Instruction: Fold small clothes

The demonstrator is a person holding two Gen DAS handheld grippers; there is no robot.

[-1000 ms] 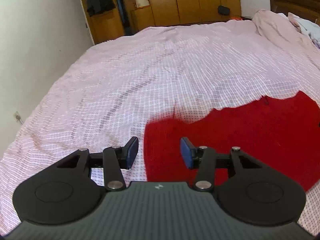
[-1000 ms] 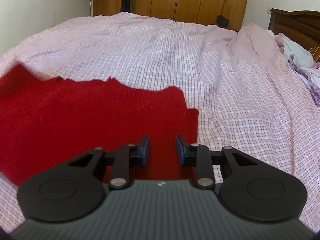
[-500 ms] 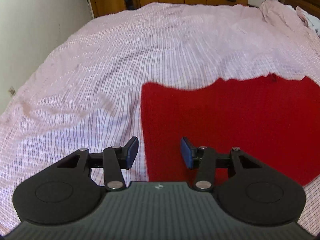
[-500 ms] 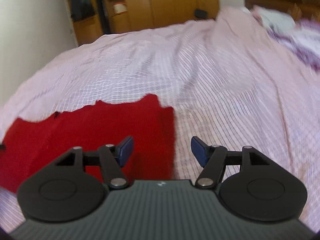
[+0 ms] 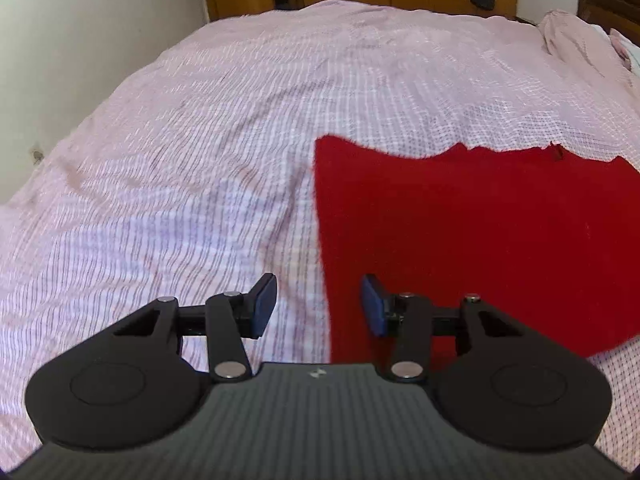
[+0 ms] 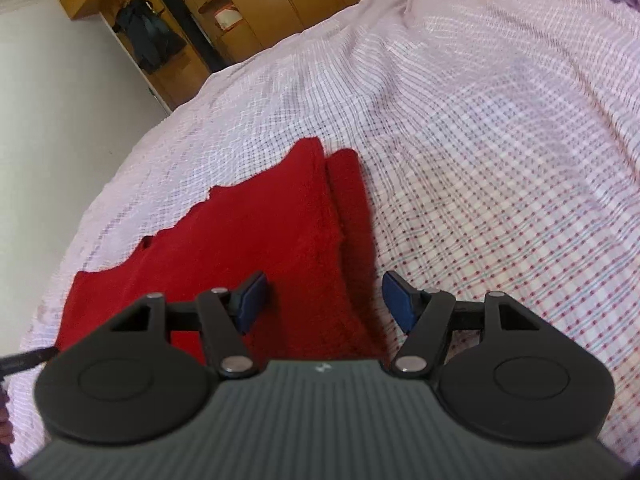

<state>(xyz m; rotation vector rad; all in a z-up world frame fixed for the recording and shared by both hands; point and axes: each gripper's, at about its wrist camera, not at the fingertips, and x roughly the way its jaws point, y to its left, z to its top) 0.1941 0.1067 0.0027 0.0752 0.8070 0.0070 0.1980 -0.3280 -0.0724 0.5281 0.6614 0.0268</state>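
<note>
A red knitted garment (image 5: 460, 232) lies flat on the pink checked bedspread (image 5: 200, 160). In the left wrist view my left gripper (image 5: 319, 305) is open and empty, its jaws straddling the garment's left edge from just above. In the right wrist view the garment (image 6: 248, 240) shows a folded strip along its right side. My right gripper (image 6: 326, 306) is open and empty, its jaws straddling that right edge. The garment's near edge is hidden under both grippers.
The bedspread (image 6: 500, 160) stretches far ahead and to the sides. Wooden wardrobes (image 6: 256, 8) stand beyond the bed, a white wall (image 5: 80, 40) is on the left, and a bunched sheet (image 5: 576, 36) and a wooden headboard (image 5: 608, 4) are at the far right.
My right gripper opened and swung toward the garment's right edge, tilting its view. My left gripper stayed open and moved in lower over the garment's left edge.
</note>
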